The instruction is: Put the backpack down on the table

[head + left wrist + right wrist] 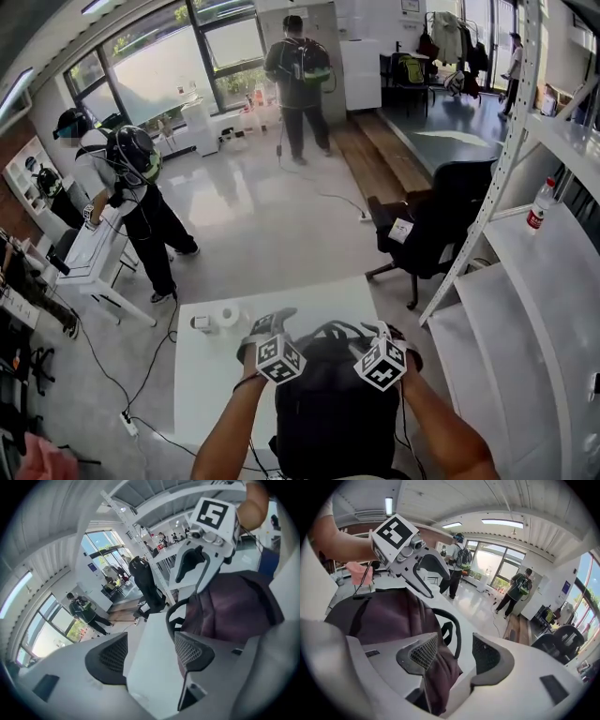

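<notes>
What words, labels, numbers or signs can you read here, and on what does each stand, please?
None can be read.
Marker cubes: square patterns only, no letters.
Bottle label, on the shelf: too small.
White tag on the office chair: blurred.

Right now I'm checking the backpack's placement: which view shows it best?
Head view: most of the backpack shows from above, resting on the table. The left and right gripper views each show only its top and handle.
</notes>
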`<state>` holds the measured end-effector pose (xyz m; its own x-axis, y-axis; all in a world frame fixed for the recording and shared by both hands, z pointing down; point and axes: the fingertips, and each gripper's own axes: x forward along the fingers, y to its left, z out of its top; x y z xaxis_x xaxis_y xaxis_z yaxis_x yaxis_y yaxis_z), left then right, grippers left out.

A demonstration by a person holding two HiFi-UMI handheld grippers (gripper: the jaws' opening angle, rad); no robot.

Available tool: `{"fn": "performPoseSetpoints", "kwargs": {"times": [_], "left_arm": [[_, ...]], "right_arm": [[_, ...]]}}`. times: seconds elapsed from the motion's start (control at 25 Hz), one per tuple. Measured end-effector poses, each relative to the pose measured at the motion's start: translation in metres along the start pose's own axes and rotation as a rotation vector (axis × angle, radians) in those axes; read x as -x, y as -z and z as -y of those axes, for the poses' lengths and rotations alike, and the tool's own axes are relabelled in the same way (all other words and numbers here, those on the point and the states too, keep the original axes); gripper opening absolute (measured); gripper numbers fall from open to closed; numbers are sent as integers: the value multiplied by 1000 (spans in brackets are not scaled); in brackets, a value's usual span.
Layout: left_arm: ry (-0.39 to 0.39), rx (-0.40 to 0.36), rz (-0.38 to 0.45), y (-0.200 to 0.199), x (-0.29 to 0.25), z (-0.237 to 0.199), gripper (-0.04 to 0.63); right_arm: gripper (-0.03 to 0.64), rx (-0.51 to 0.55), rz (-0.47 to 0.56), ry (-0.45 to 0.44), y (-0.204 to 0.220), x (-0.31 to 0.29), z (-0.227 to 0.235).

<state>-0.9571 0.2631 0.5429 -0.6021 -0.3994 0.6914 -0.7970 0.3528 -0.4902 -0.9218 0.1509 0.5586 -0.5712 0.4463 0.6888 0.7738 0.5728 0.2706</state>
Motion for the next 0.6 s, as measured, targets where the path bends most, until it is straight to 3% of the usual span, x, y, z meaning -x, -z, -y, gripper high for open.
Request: {"fn": "performPoseSetpoints", "kwargs": {"times": [0.24,0.4,0.48,0.6], "left_arm": [[-12,73,93,-4,44,14,298],[-6,135,211,-17,94,37,296],[-4,157,283,-26,125,50,284],[-5,197,400,-36,177,71,150]], "right_arm": [[210,-30,72,47,-20,23,-21],[204,-23,162,89,-52,57,-50],[65,-15,225,109,-71,80,-69],[36,-6,309,134,-95,114,-105]]}}
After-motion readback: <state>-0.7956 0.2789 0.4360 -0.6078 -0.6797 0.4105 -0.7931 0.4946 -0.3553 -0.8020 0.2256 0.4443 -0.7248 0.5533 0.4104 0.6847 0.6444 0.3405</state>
